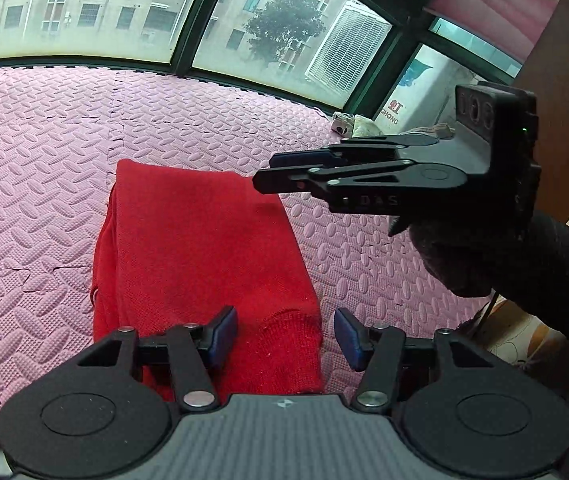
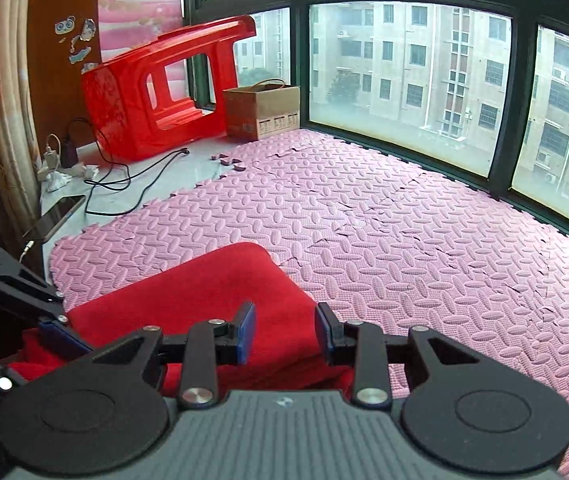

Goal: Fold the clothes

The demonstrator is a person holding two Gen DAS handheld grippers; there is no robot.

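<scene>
A red knit garment [image 1: 200, 248] lies folded into a long rectangle on the pink foam mat [image 1: 36, 168]. My left gripper [image 1: 286, 334] hovers open over its near end, with cloth below the blue pads and nothing between them. The right gripper [image 1: 268, 172] reaches in from the right above the garment's far right corner, held by a dark-gloved hand [image 1: 456, 256]. In the right wrist view the right gripper [image 2: 284, 332] stands open above the garment [image 2: 204, 292], its pads apart and empty. One of the left gripper's fingers [image 2: 24, 284] shows at the left edge.
A red plastic stool [image 2: 156, 96] lies tipped on its side by the window, next to a cardboard box [image 2: 262, 110]. Cables [image 2: 124, 176], a charger and a phone [image 2: 58, 216] lie on the bare ledge left of the mat. Dark window frames border the mat's far side.
</scene>
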